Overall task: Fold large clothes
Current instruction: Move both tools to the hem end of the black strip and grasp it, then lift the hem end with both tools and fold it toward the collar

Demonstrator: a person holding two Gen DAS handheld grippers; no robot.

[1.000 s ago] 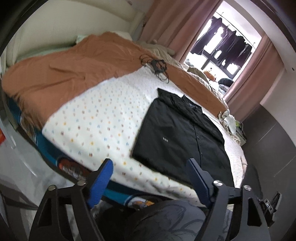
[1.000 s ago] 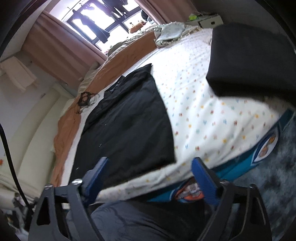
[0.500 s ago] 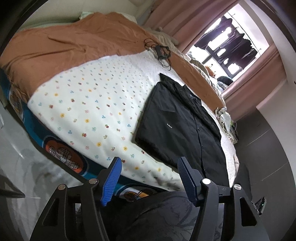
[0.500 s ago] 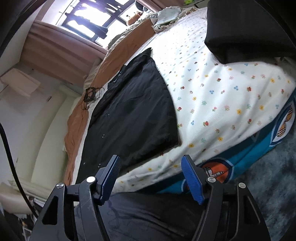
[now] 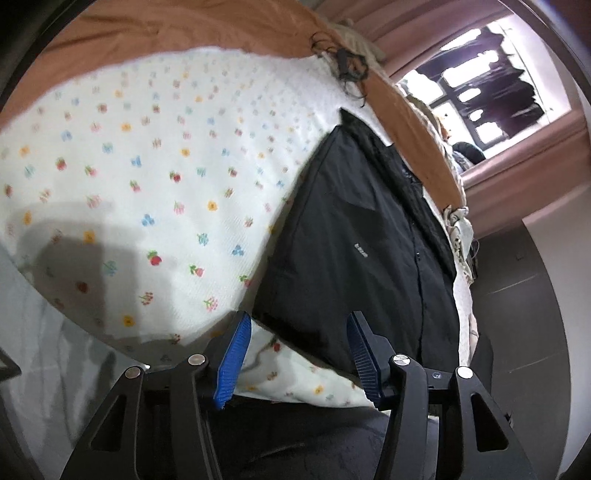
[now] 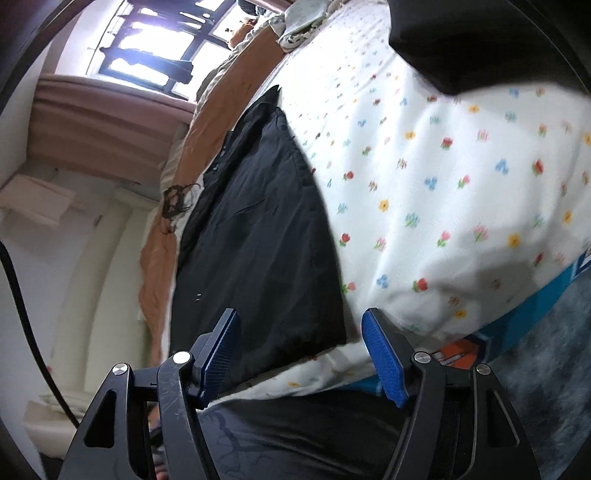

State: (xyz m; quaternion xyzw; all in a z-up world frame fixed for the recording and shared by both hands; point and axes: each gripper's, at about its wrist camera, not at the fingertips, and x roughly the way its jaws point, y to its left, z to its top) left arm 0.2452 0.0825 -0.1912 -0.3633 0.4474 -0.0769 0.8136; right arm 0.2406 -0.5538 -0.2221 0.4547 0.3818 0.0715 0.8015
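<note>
A black button-up shirt lies flat on the bed, partly folded into a long strip; it also shows in the right wrist view. My left gripper is open and empty, its blue pads just above the shirt's near left corner at the bed's near edge. My right gripper is open and empty, straddling the shirt's near right corner. Neither touches the cloth.
The bed has a white flowered sheet and an orange blanket at the back. A tangled black cable lies near the blanket edge. A folded black garment sits on the bed at the right. A window with hanging clothes is beyond.
Both grippers have moved down and closer to the near hem of the black shirt. Both stay open; nothing is gripped.
</note>
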